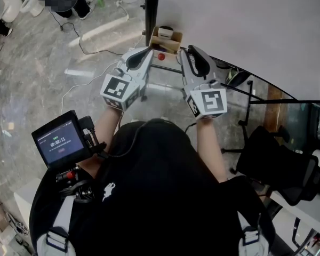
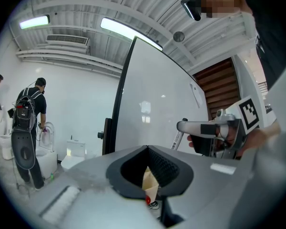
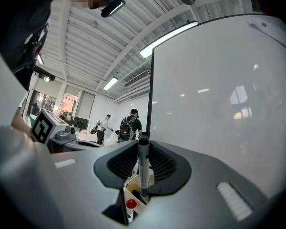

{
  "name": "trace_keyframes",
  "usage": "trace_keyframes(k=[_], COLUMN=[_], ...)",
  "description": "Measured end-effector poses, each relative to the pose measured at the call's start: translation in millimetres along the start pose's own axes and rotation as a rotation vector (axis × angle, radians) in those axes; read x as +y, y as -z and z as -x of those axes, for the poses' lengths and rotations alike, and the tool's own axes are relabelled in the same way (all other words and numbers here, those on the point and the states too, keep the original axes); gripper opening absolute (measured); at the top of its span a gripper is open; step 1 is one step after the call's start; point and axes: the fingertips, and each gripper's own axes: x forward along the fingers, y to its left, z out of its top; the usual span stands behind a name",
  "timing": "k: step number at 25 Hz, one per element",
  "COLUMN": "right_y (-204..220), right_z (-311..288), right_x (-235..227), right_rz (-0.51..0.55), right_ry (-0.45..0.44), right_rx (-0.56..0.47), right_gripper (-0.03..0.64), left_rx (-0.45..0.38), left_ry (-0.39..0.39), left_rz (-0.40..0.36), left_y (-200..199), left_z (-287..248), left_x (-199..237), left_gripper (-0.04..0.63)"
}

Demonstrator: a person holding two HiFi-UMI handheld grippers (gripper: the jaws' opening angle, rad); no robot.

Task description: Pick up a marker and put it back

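My right gripper point(image 3: 143, 145) is shut on a white marker point(image 3: 143, 168) with a black cap, held upright between the pads. Straight below the marker is a small cardboard box point(image 3: 132, 193), with a red ball point(image 3: 130, 203) at its front. In the head view both grippers are raised side by side before that box point(image 1: 166, 37), the left gripper point(image 1: 143, 53) and the right gripper point(image 1: 188, 51) close together. My left gripper point(image 2: 148, 148) is shut with nothing in it; the box point(image 2: 150, 182) shows past its pads. The marker point(image 2: 178, 138) also appears in the left gripper view.
A big whiteboard point(image 1: 245, 31) on a black frame stands right behind the box. A black office chair point(image 1: 277, 164) is at the right. A small screen device point(image 1: 58, 143) is strapped at my chest. People point(image 2: 28, 128) stand far off at the left.
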Motion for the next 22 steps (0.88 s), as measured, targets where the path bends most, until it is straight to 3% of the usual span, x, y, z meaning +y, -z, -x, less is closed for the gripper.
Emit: trace_keyframes(k=[22], right_y=[13], right_z=[-25], right_x=[-2], right_rz=[-0.005], right_ry=[-0.053], right_rx=[0.012], right_gripper=[0.081], left_rx=[-0.002], left_ry=[-0.052], left_rz=[-0.001], left_y=[-2], left_z=[2], left_x=[15], left_gripper=[0.005])
